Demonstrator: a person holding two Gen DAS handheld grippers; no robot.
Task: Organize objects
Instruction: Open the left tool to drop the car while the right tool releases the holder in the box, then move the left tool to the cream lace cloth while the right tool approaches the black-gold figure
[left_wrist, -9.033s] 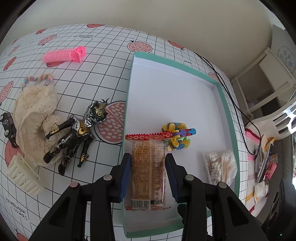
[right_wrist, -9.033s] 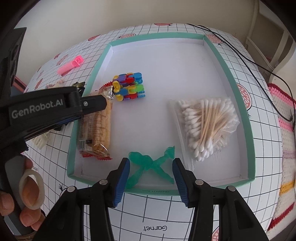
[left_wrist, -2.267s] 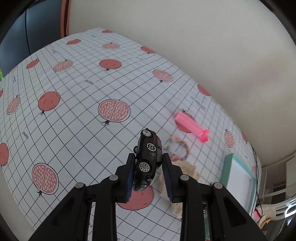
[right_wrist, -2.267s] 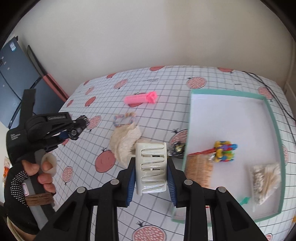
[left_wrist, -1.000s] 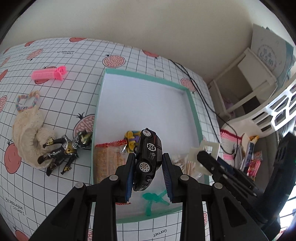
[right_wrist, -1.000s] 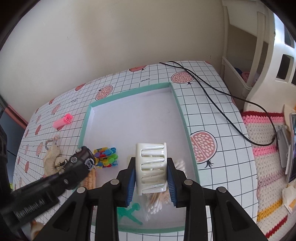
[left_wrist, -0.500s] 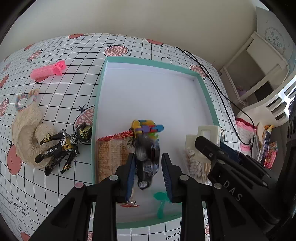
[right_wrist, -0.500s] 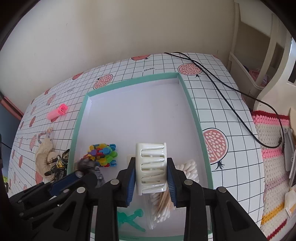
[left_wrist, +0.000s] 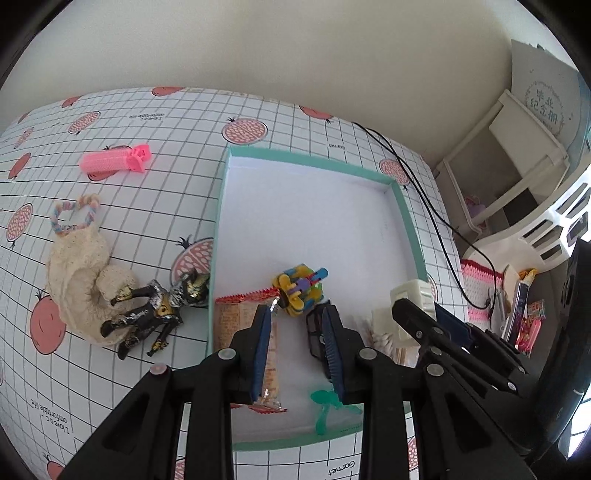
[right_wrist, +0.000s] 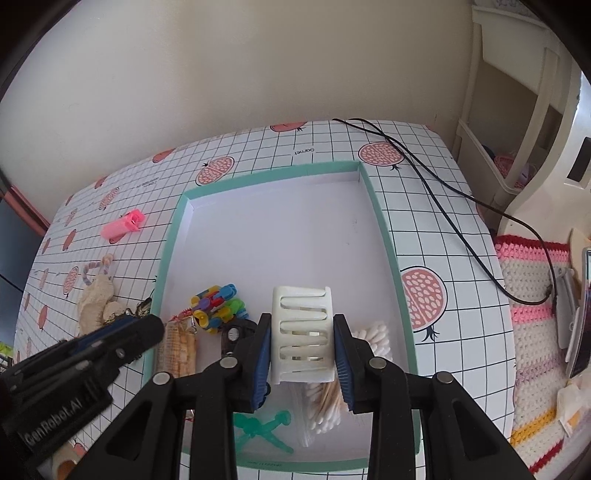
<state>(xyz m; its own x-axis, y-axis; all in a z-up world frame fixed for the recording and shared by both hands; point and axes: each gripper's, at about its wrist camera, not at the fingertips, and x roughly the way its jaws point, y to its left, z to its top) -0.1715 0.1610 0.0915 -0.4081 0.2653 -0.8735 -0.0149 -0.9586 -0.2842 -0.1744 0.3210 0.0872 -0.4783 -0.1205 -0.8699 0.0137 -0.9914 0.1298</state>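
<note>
A teal-rimmed white box lies on the gridded tablecloth. My left gripper is open and empty over its near part. The black toy car lies on the box floor just beside its right finger, also showing in the right wrist view. My right gripper is shut on a white claw hair clip, held above the bag of cotton swabs. The box also holds a snack packet, a colourful clip bundle and a green plastic piece.
Left of the box on the cloth lie a black-and-gold action figure, a cream knitted item, a pastel rope ring and a pink hair roller. A black cable runs along the table's right side.
My left gripper opened and let go of the toy car, which now lies in the box. My right gripper stays shut on the hair clip over the box.
</note>
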